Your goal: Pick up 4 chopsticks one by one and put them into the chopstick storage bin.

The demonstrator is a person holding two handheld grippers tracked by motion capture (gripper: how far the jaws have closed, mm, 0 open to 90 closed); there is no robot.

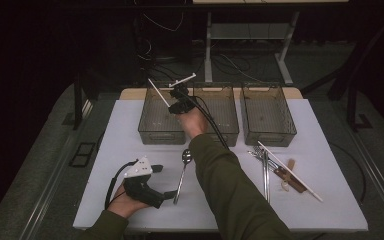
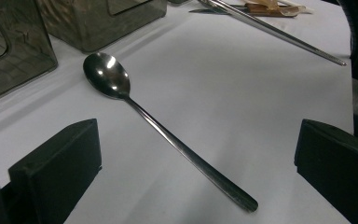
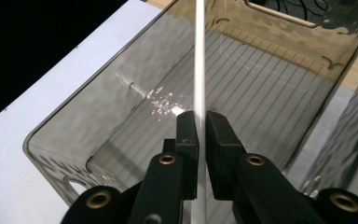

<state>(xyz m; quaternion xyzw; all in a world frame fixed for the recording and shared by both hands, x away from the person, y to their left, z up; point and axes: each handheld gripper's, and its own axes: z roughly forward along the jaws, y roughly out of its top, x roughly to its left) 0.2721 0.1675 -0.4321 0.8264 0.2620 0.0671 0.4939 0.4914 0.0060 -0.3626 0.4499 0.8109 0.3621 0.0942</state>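
Three smoky, see-through plastic bins stand in a row along the far edge of the white table: a left bin, a middle bin and a right bin.

The right gripper is over the left bin, its jaws pinched on a single white chopstick. In the right gripper view the chopstick runs straight up between the two black pads, which press on it from both sides, and the ribbed floor of the left bin lies beneath it. The stick's far end slants up toward the bin's far left corner.

The left gripper rests near the table's near left corner, jaws spread wide and holding nothing. One steel spoon lies on the table just beside it, bowl toward the bins, handle toward the near edge; in the left gripper view the spoon lies between the open jaws without touching them.

Toward the right edge, in front of the right bin, lies a small heap of cutlery: a second white chopstick lying slantwise across it, a few steel pieces I cannot count, and one wooden-handled piece.
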